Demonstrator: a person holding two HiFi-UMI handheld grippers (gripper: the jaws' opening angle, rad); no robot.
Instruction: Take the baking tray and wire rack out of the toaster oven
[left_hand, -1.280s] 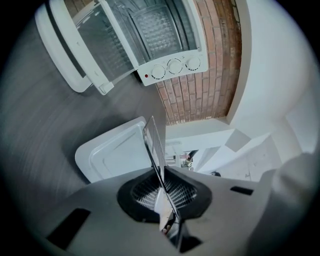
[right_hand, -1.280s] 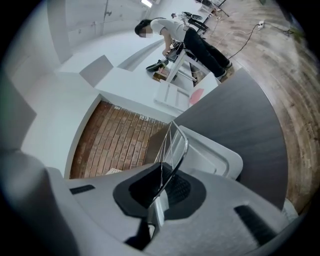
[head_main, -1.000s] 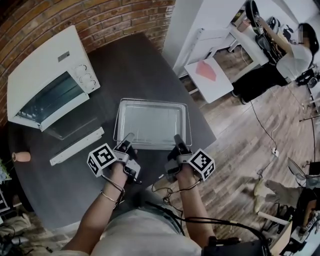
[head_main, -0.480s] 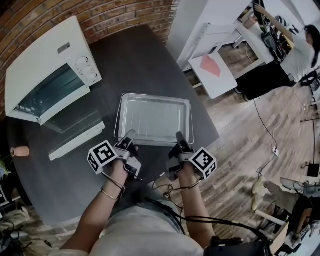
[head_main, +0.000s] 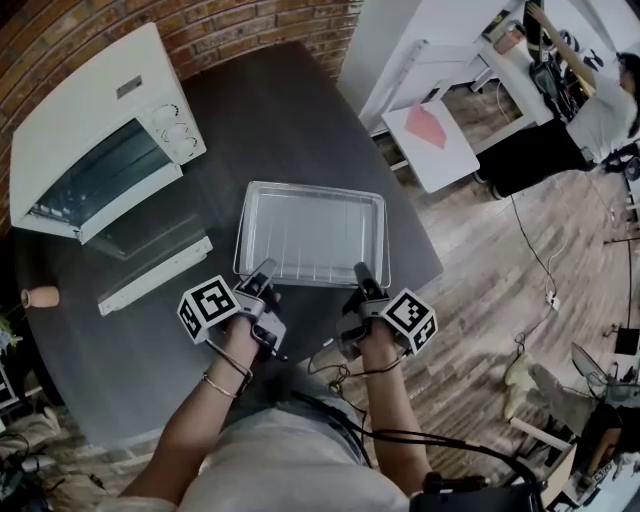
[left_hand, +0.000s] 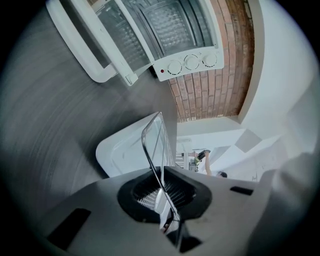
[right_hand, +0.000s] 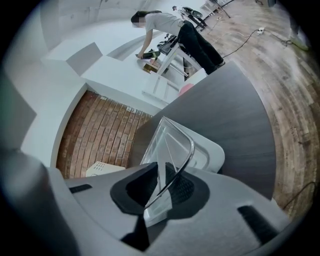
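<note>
- Worktop (head_main: 270, 110): tray (head_main: 312, 187) with rack (head_main: 310, 235), beside open oven (head_main: 90, 130).
- Left claw (head_main: 266, 270): clamped on tray's near rim.
- Right claw (head_main: 360, 272): just opening, rim between its jaws.

We see a shiny metal baking tray (head_main: 310, 187) mid-frame; a dull dark table (head_main: 270, 120); a rough brick wall (head_main: 230, 25) on top; a smooth white toaster oven (head_main: 90, 90), upper left.

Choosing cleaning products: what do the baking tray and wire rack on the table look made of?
The baking tray seems aluminium or steel sheet: pale matte grey with soft reflections. The wire rack is likely chromed or stainless steel rod: thin, bright, mirror-like.
</note>
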